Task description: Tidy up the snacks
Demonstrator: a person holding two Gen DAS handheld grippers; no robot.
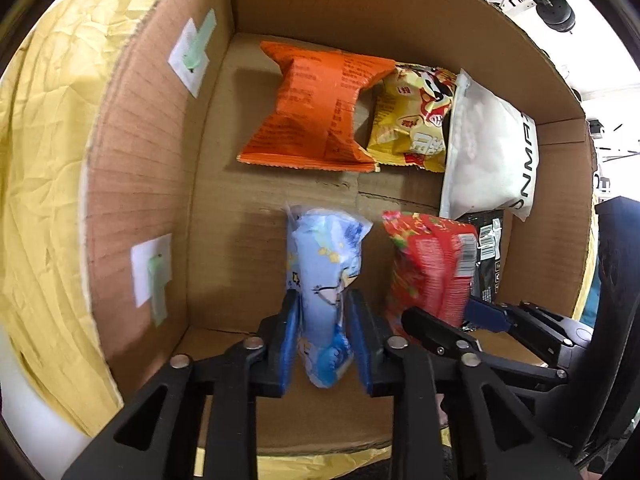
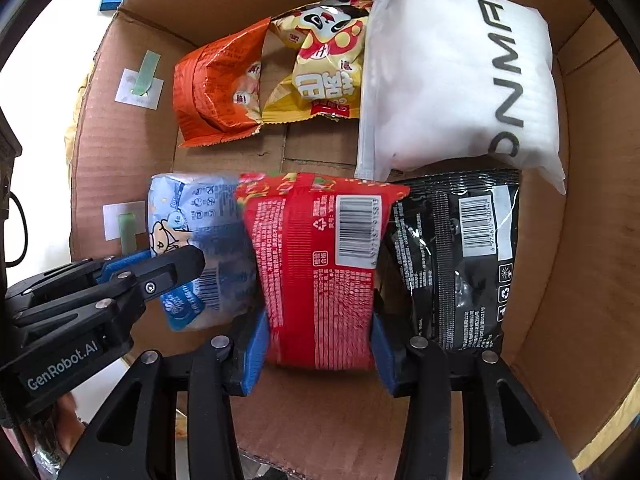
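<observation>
A cardboard box (image 1: 140, 160) holds the snacks. A light-blue packet (image 1: 324, 260) stands upright on the box floor near the front, and my left gripper (image 1: 322, 312) is shut on its lower part, blue pads against both sides. Right of it, a red packet (image 2: 316, 248) with a barcode stands upright, with my right gripper (image 2: 320, 332) shut on its lower end. The two packets touch side by side. The right gripper (image 1: 440, 320) also shows in the left wrist view, and the left gripper (image 2: 160, 258) in the right wrist view.
At the back of the box lie an orange packet (image 1: 312, 108), a yellow packet (image 1: 412, 120) and a white zip pouch (image 1: 488, 148). A black packet (image 2: 452, 248) stands right of the red one. Yellow crumpled paper (image 1: 44, 160) lies outside the left wall.
</observation>
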